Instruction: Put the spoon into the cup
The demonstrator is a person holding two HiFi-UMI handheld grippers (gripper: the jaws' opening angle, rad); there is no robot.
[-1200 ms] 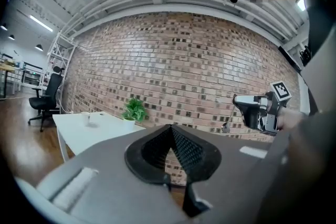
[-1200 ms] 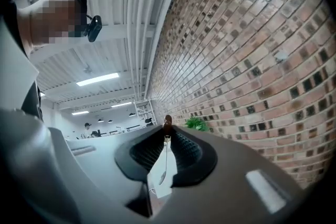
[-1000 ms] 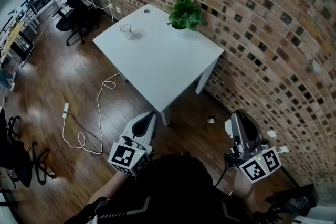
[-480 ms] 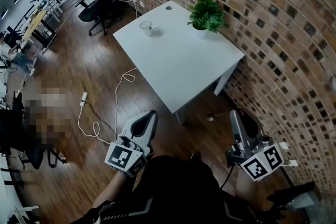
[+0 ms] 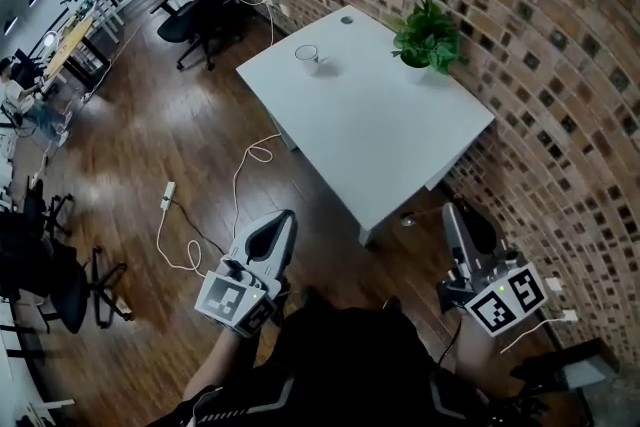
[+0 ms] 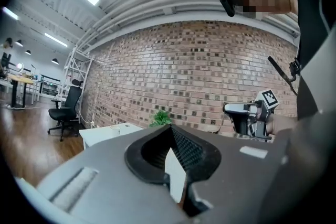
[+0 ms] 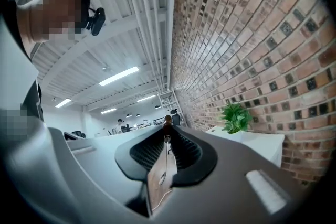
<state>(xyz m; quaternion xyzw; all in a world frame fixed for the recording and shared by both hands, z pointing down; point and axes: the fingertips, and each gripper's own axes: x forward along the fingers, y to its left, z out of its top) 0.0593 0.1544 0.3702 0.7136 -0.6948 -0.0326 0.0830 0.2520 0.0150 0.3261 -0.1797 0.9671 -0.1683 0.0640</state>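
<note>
- Between the jaws of the right gripper [image 7: 167,131] sits a thin, shiny stem with a brownish end poking just past the tips. I take this to be the spoon [image 7: 166,149]. The jaws are closed onto it and it lies along them.
- From the head view the spoon itself is too slim to pick out. The right gripper [image 5: 452,211] hangs over the wooden floor [image 5: 150,145], off the near corner of the white table [image 5: 380,115].
- At the person's other side, the left gripper [image 6: 171,127] has its tips meeting with nothing between them. It [image 5: 288,217] also hangs over the floor, short of the table.
- On the far part of the table stands the cup [image 5: 306,54], a small clear one, upright near the far-left edge. It is well apart from the potted plant [image 5: 428,35] by the brick wall.
- The spoon is likely light, stiff and slick, so it could twist or slide in the pads. Holding it by the stem and leaving the bowl end free would suit best.
- The cup looks light and breakable, and a knock on its rim may tip it. The spoon should go down into its mouth gently before the jaws let go.
- Most of the task remains, since the table has yet to be reached.
</note>
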